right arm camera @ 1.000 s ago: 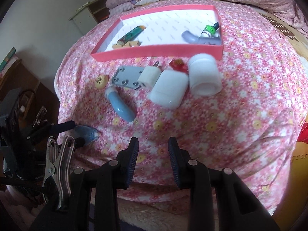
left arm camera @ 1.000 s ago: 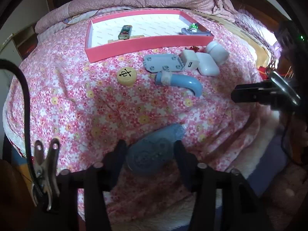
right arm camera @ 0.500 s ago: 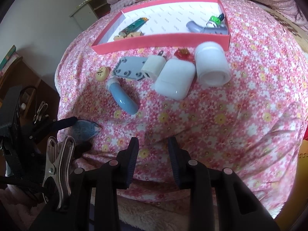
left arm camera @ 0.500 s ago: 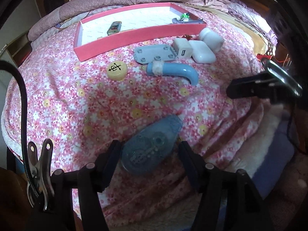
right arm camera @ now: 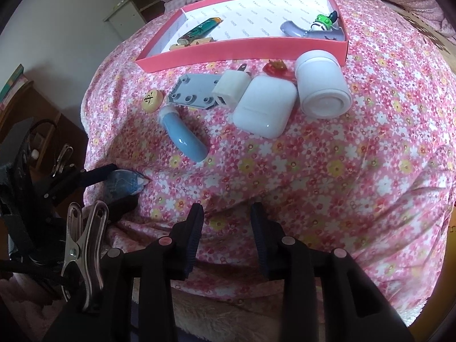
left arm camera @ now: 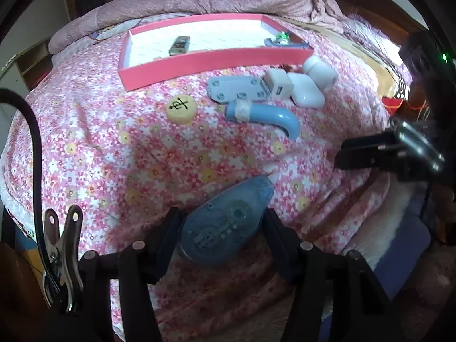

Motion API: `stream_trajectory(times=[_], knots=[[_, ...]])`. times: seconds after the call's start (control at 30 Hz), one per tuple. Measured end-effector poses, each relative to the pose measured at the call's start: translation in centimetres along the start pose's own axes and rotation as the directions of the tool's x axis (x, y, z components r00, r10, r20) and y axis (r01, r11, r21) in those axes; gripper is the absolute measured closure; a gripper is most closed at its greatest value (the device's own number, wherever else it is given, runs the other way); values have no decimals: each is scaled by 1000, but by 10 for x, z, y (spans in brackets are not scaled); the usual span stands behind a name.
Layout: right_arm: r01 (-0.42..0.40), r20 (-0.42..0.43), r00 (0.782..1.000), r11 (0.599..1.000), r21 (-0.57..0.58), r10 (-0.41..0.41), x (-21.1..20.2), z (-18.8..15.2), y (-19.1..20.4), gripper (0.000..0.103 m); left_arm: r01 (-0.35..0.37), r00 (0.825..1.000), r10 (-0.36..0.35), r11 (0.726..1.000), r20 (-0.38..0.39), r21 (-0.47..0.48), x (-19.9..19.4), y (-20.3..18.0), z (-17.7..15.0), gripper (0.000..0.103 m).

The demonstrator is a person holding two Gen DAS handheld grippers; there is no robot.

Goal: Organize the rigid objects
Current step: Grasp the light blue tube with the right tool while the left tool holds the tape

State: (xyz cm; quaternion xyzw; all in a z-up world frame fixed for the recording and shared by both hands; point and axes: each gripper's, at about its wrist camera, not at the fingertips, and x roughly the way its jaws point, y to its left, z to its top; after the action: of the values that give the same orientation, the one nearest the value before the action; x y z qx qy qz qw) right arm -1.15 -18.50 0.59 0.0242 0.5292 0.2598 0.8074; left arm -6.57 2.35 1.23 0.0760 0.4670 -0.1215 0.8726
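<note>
**Correction tape between the left jaws, clutter waiting below the tray**

Correction tape dispenser (left arm camera: 225,225), blue and translucent, lies on the flowered bedspread (left arm camera: 114,154) in the left wrist view, sitting between the fingers of the left gripper (left arm camera: 222,228). The jaws are closing around it; whether the pads already press its sides cannot be told. Farther up the bed a pink tray (left arm camera: 216,59) holds a lighter (left arm camera: 179,45) and a grey part with a green toy (left arm camera: 282,40). Just below the tray lie a grey plate (left arm camera: 238,89), a white charger (left arm camera: 278,83), a white earbud case (left arm camera: 307,94) and a white jar (left arm camera: 319,71), crowded together. A yellow chess piece (left arm camera: 181,109) and a blue curved pipe (left arm camera: 265,115) lie nearer. The right gripper's fingers reach in from the right edge.

From the right wrist view, the right gripper (right arm camera: 226,222) hovers over bare bedspread (right arm camera: 342,171), its jaws parted and opening, nothing between them. The dispenser (right arm camera: 125,183) shows at the left between the other gripper's fingers. The tray (right arm camera: 242,50), jar (right arm camera: 322,88), earbud case (right arm camera: 263,109), charger (right arm camera: 232,88), plate (right arm camera: 195,91), pipe (right arm camera: 183,132) and chess piece (right arm camera: 152,100) lie ahead, with a small red trinket (right arm camera: 275,67) beside the jar.
</note>
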Motion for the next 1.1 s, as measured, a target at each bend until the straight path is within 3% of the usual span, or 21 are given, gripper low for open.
stream_trajectory(times=[0.2, 0.4, 0.63, 0.87, 0.97, 1.1], knots=[[29, 3, 1000, 997, -77, -29, 3, 10, 18, 67, -30, 998, 37, 992, 57, -123, -10, 24, 8, 41], [68, 60, 996, 983, -169, -59, 12, 33, 40, 67, -42, 997, 56, 966, 47, -256, -2, 50, 14, 41], [101, 103, 992, 960, -262, -77, 27, 49, 64, 67, -41, 998, 53, 961, 35, -272, 5, 52, 11, 41], [93, 78, 994, 956, -278, -74, 42, 52, 66, 68, -44, 998, 56, 965, 42, -259, 7, 51, 9, 41], [70, 82, 995, 965, -255, -50, 38, 52, 60, 83, -49, 997, 61, 966, 42, -255, 7, 50, 9, 41], [73, 101, 994, 968, -239, -50, 28, 47, 53, 85, -48, 997, 60, 966, 41, -256, 7, 50, 9, 41]])
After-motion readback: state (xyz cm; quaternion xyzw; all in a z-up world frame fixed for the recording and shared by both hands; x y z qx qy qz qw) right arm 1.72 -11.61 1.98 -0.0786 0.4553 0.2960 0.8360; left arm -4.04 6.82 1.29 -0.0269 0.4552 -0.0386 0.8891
